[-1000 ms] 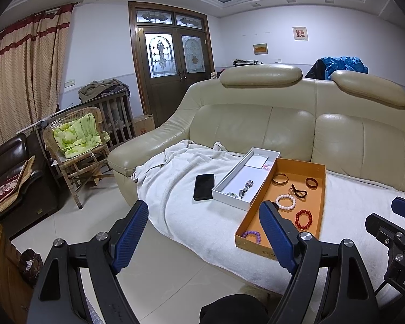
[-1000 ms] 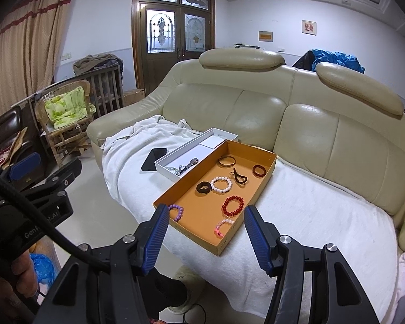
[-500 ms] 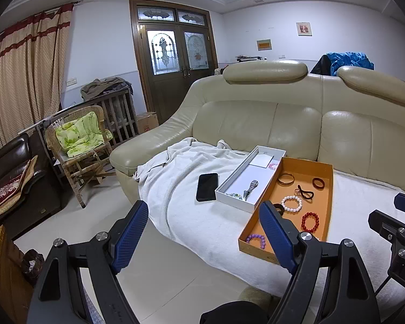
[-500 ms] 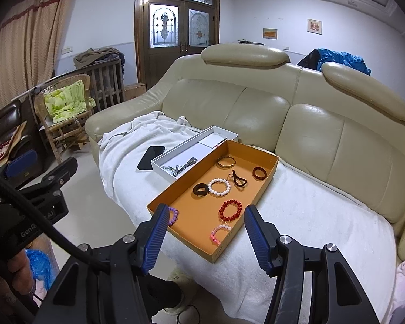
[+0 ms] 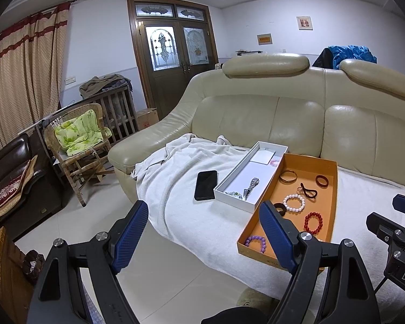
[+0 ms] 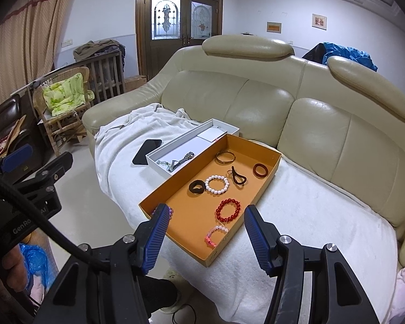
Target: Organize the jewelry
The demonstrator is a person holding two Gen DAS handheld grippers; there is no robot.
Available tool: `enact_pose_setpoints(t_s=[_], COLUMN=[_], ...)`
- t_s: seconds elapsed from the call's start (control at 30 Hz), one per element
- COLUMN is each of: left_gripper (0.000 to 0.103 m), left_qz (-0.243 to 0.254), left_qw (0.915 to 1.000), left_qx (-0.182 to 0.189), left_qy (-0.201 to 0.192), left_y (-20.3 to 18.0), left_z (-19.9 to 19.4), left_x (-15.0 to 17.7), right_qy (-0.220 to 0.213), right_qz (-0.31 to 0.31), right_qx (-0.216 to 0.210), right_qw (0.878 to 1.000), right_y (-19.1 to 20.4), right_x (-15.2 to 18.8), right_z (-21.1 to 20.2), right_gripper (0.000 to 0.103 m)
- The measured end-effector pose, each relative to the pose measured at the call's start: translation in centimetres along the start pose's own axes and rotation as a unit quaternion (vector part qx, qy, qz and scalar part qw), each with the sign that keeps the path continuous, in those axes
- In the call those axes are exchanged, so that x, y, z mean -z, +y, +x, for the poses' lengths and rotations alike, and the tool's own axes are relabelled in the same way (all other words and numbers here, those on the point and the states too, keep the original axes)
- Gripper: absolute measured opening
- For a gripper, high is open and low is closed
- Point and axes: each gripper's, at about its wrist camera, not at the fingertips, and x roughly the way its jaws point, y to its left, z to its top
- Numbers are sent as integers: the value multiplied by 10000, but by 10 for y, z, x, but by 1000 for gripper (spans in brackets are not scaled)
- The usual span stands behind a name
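Note:
An orange tray (image 6: 272,159) (image 5: 333,189) lies on a white towel on the sofa seat. In it are a red bead bracelet (image 6: 228,210) (image 5: 313,222), a white bead bracelet (image 6: 217,185) (image 5: 294,202), a pink bracelet (image 6: 214,235), a purple one (image 5: 255,243), a gold bangle (image 6: 225,157), a brown ring (image 6: 260,170) and black hair ties (image 6: 197,187). Beside it a white box (image 6: 159,162) (image 5: 226,186) holds a metal watch (image 6: 185,158) (image 5: 251,186). My right gripper (image 6: 204,224) is open, short of the tray's near corner. My left gripper (image 5: 203,225) is open and empty, over the towel's front edge.
A black phone (image 5: 206,184) (image 6: 147,151) lies on the towel (image 5: 175,178) left of the white box. A wicker chair (image 5: 78,140) with a green cushion stands at the left, a dark sofa (image 5: 10,178) beyond it. Tiled floor lies in front of the sofa.
Both grippers have drawn nearer to the sofa, so the tray and the box look larger. Neither pair of jaws has changed its width.

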Motion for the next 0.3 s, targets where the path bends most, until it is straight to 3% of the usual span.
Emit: enact_pose_setpoints(t_s=[0.3], left_gripper=[85], left_qz=[124], left_qw=[9998], left_qx=[-64], left_qy=[-166], left_y=[-20], left_z=[5], left_x=[-7], right_qy=[26], right_qz=[191], right_qx=[4], right_qw=[9998], right_y=[-22], right_x=[-2], right_z=[21], right_gripper=[62])
